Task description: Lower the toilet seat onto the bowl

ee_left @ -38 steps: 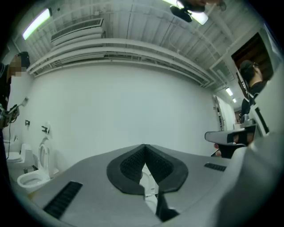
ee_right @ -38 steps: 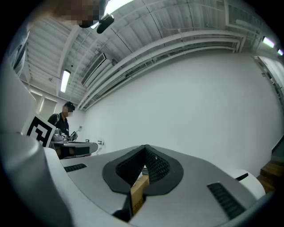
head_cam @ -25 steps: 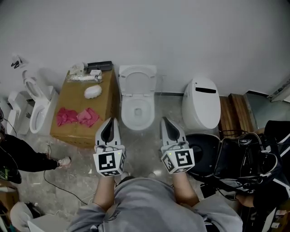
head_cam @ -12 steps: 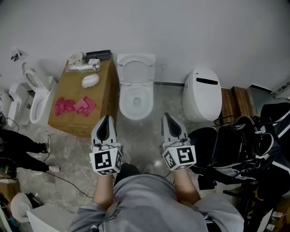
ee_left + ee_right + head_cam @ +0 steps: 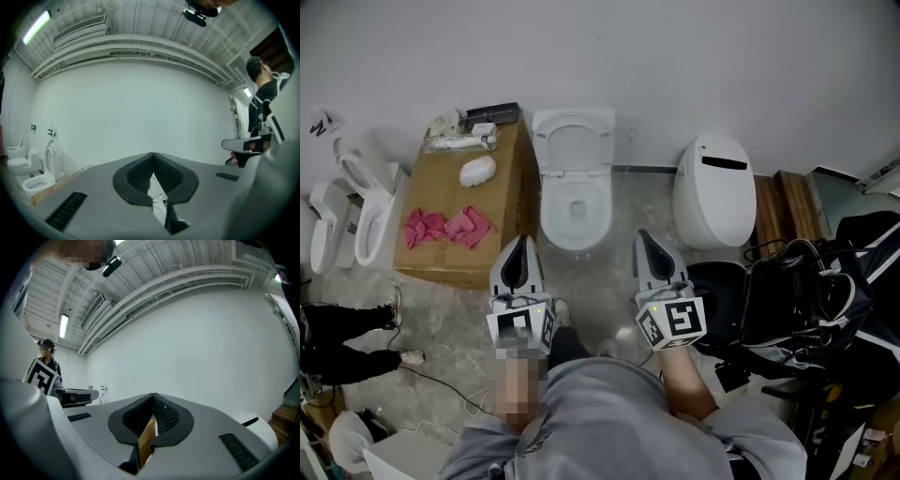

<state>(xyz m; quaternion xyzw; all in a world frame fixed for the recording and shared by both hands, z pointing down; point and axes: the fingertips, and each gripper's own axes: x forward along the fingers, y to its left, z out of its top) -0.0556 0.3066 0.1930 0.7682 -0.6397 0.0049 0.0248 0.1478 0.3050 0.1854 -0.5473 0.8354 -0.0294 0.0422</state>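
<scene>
Task not begun: toilet seat [image 5: 573, 141] stands raised against the wall behind the bowl [image 5: 574, 211]. Left claw [image 5: 523, 246] and right claw [image 5: 645, 242] both closed, empty, well short of it; lowering wholly outstanding

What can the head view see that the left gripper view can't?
Only the head view shows pink cloths and a closed toilet. Only the left gripper view shows a ceiling light. Both show the box, the left gripper and the right gripper.
</scene>
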